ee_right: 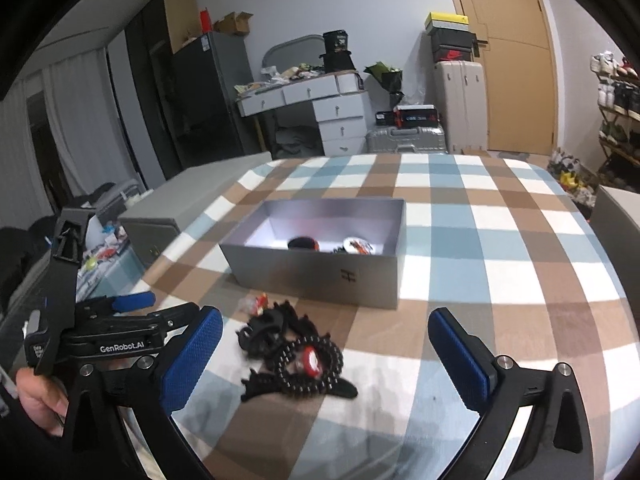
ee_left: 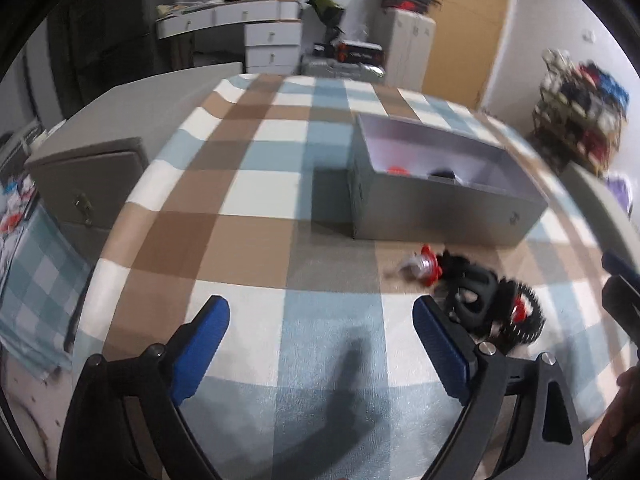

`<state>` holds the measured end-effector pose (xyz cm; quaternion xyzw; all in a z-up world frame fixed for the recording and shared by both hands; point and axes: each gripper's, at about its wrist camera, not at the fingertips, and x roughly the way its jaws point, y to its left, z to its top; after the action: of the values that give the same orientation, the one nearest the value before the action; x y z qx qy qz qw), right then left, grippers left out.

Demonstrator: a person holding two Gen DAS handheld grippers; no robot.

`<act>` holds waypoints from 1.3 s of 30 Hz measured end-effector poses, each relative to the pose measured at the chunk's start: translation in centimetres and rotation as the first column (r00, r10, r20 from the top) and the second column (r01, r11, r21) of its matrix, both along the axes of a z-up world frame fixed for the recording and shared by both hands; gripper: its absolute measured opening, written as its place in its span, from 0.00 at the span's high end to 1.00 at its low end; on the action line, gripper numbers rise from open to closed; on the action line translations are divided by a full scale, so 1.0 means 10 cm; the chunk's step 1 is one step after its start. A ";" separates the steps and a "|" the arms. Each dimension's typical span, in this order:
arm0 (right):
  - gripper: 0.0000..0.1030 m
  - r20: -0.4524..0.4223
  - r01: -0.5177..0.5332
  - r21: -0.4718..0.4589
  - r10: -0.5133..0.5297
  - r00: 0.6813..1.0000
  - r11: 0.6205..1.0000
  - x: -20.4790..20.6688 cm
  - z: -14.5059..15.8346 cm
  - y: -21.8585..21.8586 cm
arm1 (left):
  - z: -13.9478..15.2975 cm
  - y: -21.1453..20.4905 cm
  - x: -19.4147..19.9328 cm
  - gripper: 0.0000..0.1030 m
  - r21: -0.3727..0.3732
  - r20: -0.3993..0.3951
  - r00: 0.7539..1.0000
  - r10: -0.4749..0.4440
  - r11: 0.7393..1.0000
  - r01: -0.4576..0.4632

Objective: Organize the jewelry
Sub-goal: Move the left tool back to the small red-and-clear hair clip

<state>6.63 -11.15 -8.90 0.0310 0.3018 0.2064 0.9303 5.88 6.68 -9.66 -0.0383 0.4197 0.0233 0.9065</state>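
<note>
"GenRobot.AI" in white on the left tongs (ee_right: pixel 132 300); box (ee_right: pixel 320 276) mark unreadable

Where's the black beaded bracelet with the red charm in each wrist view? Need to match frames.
Left wrist: black beaded bracelet with the red charm at right, just beyond the right blue finger pad.
Right wrist: lower centre, between the open jaws, on the checked cloth.
Shared landmark: open grey cardboard box behind it.

We hold both claws gaping and empty, tilted downward: left claw (ee_left: pixel 320 344), right claw (ee_right: pixel 326 354).
</note>
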 end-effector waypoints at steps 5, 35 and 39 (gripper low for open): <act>0.00 -0.058 0.043 -0.019 -0.044 0.997 0.999 0.06 -0.13 -0.04 | -0.01 -0.14 0.10 0.12 -0.001 -0.016 0.997 -0.072 0.997 0.072; 0.00 -0.131 0.058 0.030 -0.053 0.990 0.998 0.16 -0.20 -0.22 | -0.04 -0.24 0.42 0.54 -0.225 0.007 0.956 -0.294 0.931 0.288; 0.00 -0.125 0.061 0.038 -0.056 0.991 0.997 0.15 -0.18 -0.23 | -0.08 -0.16 0.42 0.54 -0.293 0.015 0.953 -0.302 0.910 0.293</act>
<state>8.13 -13.43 -10.67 0.0720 0.3536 0.1831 0.9145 10.13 5.12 -10.45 -0.1068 0.4334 -0.1764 0.8773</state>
